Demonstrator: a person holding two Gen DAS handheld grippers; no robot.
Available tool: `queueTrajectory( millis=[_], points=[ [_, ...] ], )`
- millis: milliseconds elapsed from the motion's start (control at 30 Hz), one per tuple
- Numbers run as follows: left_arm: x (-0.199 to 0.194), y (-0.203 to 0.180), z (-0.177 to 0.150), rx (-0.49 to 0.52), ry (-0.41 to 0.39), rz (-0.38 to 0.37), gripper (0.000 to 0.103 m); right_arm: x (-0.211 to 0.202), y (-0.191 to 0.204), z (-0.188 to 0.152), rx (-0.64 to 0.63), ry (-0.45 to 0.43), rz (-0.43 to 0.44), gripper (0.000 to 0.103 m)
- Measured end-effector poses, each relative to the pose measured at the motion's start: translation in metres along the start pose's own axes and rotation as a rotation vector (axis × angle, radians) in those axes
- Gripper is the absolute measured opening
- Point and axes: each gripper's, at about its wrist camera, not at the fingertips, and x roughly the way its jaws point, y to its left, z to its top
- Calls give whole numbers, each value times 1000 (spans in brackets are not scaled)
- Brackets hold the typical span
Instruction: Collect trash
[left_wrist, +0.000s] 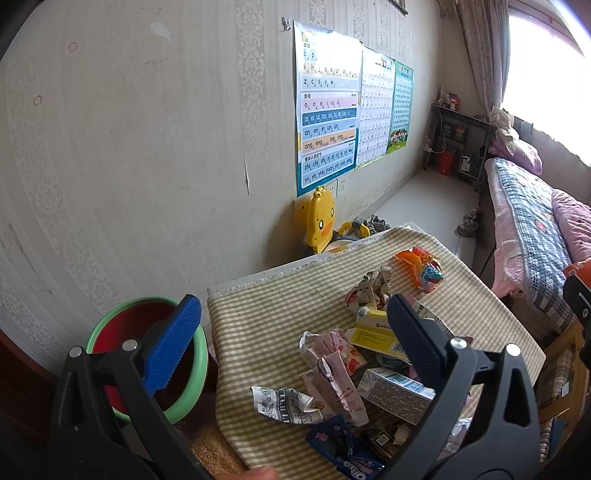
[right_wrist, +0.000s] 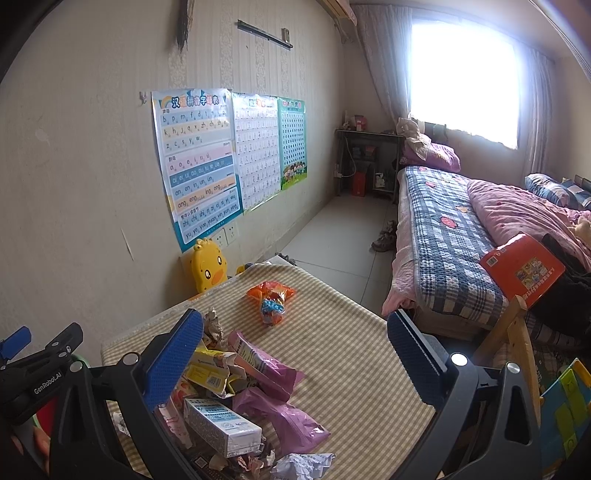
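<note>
Both tools (left_wrist: 291, 332) (right_wrist: 295, 350) agape above wrappers (left_wrist: 332, 369).

Both wrist views looked forward and slightly down along their own blue-padded fingers, close above the checked tablecloth (left_wrist: 280, 332). The left wrist view sat toward the wall side, taking in the green-rimmed basin (left_wrist: 192, 373) beside the table's edge. The right wrist view sat further toward the bed (right_wrist: 450, 236), facing the bright window (right_wrist: 465, 74), and caught the left gripper (right_wrist: 22, 350) at its left edge. Both shared the trash pile (right_wrist: 229, 391), the orange wrapper (left_wrist: 421, 269), the wall posters (left_wrist: 328, 110), the yellow duck toy (right_wrist: 207, 269) and the far shelf (left_wrist: 458, 144).
</note>
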Motion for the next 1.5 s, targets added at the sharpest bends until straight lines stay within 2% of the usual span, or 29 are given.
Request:
queueTrajectory(
  millis=[633, 900, 1000, 1100, 1167, 1333, 1433, 1500],
  points=[
    [3, -4, 0, 2, 16, 12, 99, 6, -2, -4, 0, 16, 2, 96],
    [15, 10, -7, 26, 48, -5, 99, 21, -10, -7, -18, 65, -4, 96],
    [33, 15, -25, 71, 108, 8, 99, 33, -17, -16, -19, 113, -12, 96],
    [60, 18, -50, 78, 212, -42, 98, 44, -20, -25, -14, 157, -14, 96],
    [82, 15, -67, 71, 304, -77, 92, 49, -18, -28, -16, 179, -10, 96],
    [116, 18, -97, 22, 453, -98, 77, 58, -14, -38, -38, 219, 17, 96],
    [134, 22, -109, -3, 521, -88, 78, 67, -10, -43, -33, 251, 50, 96],
    [145, 20, -116, -7, 559, -87, 83, 73, -7, -47, -36, 277, 83, 95]
  ],
)
